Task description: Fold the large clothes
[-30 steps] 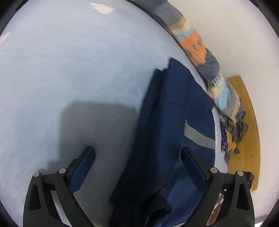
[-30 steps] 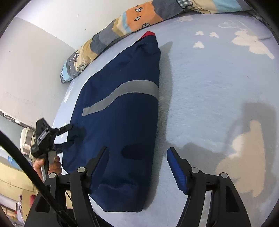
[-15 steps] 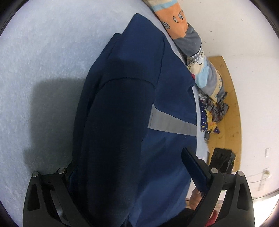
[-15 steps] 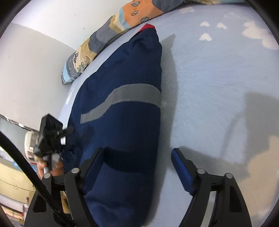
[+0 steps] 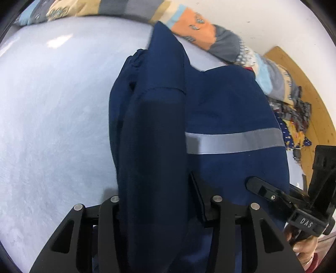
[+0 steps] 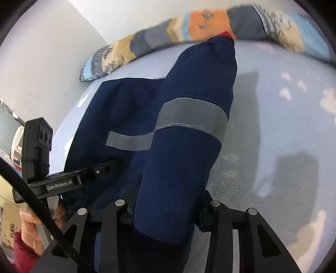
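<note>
Left wrist view: Where the camera looks down along its fingers, the left gripper (image 5: 155,201) has a thick fold of the navy jacket (image 5: 226,105) between its jaws, which have just been closing; the cloth fills the gap and hides the left finger's pad, so the grip reads as clamped on the fold.
Jacket in this view: the gripped fold runs up the middle of the picture, away from the gripper, and the rest spreads to its right on the pale blue bedsheet (image 5: 52,126), a grey reflective stripe (image 5: 233,140) crossing it.
Other tool: the right gripper (image 5: 262,189) enters from the right edge, its finger lying on the jacket below the stripe, held by a hand (image 5: 304,247) (only partly seen).
Far edge: a patchwork quilt (image 5: 195,25) lies along the wall behind the jacket.

Right wrist view: the right gripper (image 6: 166,212) has likewise just been closing, and a rolled edge of the jacket (image 6: 189,147) sits between its fingers, packed tight against both sides.
Jacket here: it rises from the jaws toward the quilt (image 6: 208,19), a red tip (image 6: 227,34) at its far end, with the stripe (image 6: 193,117) wrapping round the fold; the rest lies to the left on the sheet (image 6: 283,126).
Other tool: the left gripper (image 6: 105,168) reaches in from the left, its fingers against the jacket's lower part.
</note>
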Available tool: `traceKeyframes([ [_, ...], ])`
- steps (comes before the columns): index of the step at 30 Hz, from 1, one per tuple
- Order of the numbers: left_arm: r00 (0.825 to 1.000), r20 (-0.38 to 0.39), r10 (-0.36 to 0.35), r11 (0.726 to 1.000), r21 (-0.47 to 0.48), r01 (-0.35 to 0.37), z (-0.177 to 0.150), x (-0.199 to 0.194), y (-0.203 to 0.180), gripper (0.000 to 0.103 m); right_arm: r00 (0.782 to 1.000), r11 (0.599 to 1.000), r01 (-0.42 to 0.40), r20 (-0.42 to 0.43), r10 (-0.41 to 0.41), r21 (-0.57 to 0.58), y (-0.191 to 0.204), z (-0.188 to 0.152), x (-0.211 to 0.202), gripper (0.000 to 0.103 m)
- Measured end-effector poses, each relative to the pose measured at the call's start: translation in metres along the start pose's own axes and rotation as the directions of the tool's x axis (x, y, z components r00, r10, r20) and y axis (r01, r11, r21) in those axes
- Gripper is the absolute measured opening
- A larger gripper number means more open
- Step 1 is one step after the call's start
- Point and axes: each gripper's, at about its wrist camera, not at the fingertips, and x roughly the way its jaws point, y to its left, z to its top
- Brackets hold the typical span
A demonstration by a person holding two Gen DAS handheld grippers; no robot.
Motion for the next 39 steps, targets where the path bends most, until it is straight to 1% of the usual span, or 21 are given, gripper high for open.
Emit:
traceKeyframes([
  [5,0.996,-0.008,-0.089,0.995,0.034,0.089,-0.011,-0.009,-0.036,0.038,0.999,1.0,0.017,0.031,-0.017,-0.005,-0.012,-0.001,-0.039,0.041],
  [8,0.993,-0.049,-0.111,0.991,0.073,0.114,-0.027,-0.001,-0.061,0.037,0.999,1.0,0.012,0.039,-0.013,0.021,-0.037,-0.009,-0.068,0.041],
  [11,0.991,-0.1,-0.095,0.985,0.134,0.107,-0.045,0.016,-0.087,0.035,0.999,0.998,0.036,0.021,-0.037,0.047,-0.062,-0.024,-0.086,0.041],
  [14,0.995,-0.098,-0.01,0.982,0.185,0.028,-0.049,0.034,-0.101,0.035,0.998,0.993,0.064,-0.026,-0.062,0.1,-0.092,-0.042,-0.083,0.041],
  [15,0.995,-0.101,0.015,0.983,0.184,0.004,-0.046,0.037,-0.102,0.04,0.996,0.989,0.076,-0.053,-0.07,0.126,-0.104,-0.047,-0.077,0.046],
  [16,0.993,-0.111,0.044,0.983,0.181,-0.023,-0.045,0.04,-0.1,0.044,0.994,0.984,0.088,-0.07,-0.078,0.156,-0.113,-0.05,-0.074,0.057],
  [17,0.992,-0.116,0.053,0.986,0.166,-0.034,-0.046,0.039,-0.095,0.057,0.991,0.976,0.111,-0.088,-0.096,0.188,-0.122,-0.052,-0.071,0.062],
  [19,0.992,-0.103,0.077,0.99,0.124,-0.064,-0.041,0.037,-0.089,0.063,0.987,0.961,0.143,-0.104,-0.121,0.236,-0.133,-0.053,-0.075,0.068],
  [20,0.991,-0.087,0.105,0.988,0.124,-0.094,-0.036,0.033,-0.086,0.068,0.986,0.955,0.159,-0.091,-0.14,0.251,-0.135,-0.052,-0.083,0.068],
  [21,0.989,-0.059,0.133,0.984,0.13,-0.124,-0.034,0.029,-0.084,0.069,0.979,0.949,0.203,-0.071,-0.192,0.243,-0.132,-0.05,-0.094,0.068],
  [24,0.968,0.074,0.241,0.955,0.157,-0.25,-0.027,0.0,-0.078,0.07,0.937,0.929,0.346,0.007,-0.35,0.134,-0.108,-0.041,-0.118,0.069],
  [25,0.959,0.114,0.259,0.949,0.158,-0.275,-0.022,-0.006,-0.086,0.07,0.945,0.943,0.32,0.035,-0.324,0.092,-0.095,-0.039,-0.124,0.069],
  [27,0.944,0.197,0.263,0.939,0.171,-0.298,-0.021,-0.023,-0.093,0.07,0.974,0.973,0.219,0.036,-0.222,0.075,-0.085,-0.038,-0.128,0.066],
  [29,0.949,0.225,0.22,0.94,0.212,-0.268,-0.026,-0.032,-0.106,0.07,0.991,0.988,0.135,0.013,-0.136,0.073,-0.074,-0.045,-0.126,0.058],
  [30,0.958,0.227,0.174,0.944,0.238,-0.228,-0.031,-0.036,-0.112,0.07,0.993,0.991,0.119,-0.001,-0.119,0.063,-0.07,-0.049,-0.124,0.051],
  [32,0.972,0.211,0.102,0.947,0.279,-0.16,-0.042,-0.034,-0.124,0.07,0.993,0.992,0.113,-0.026,-0.112,0.06,-0.061,-0.055,-0.116,0.05],
  [33,0.974,0.202,0.104,0.942,0.295,-0.162,-0.05,-0.029,-0.129,0.07,0.993,0.991,0.114,-0.037,-0.111,0.064,-0.063,-0.058,-0.114,0.05],
  [34,0.974,0.192,0.121,0.933,0.314,-0.178,-0.058,-0.023,-0.132,0.07,0.992,0.991,0.115,-0.054,-0.111,0.063,-0.064,-0.062,-0.109,0.05],
  [35,0.966,0.181,0.183,0.91,0.34,-0.237,-0.067,-0.011,-0.13,0.07,0.99,0.99,0.129,-0.07,-0.125,0.062,-0.066,-0.066,-0.104,0.05],
  [37,0.939,0.165,0.303,0.872,0.35,-0.343,-0.077,0.014,-0.121,0.07,0.988,0.989,0.139,-0.075,-0.134,0.058,-0.072,-0.073,-0.104,0.049],
  [39,0.943,0.137,0.302,0.878,0.345,-0.332,-0.085,0.029,-0.102,0.076,0.986,0.988,0.149,-0.086,-0.145,0.045,-0.074,-0.073,-0.101,0.044],
])
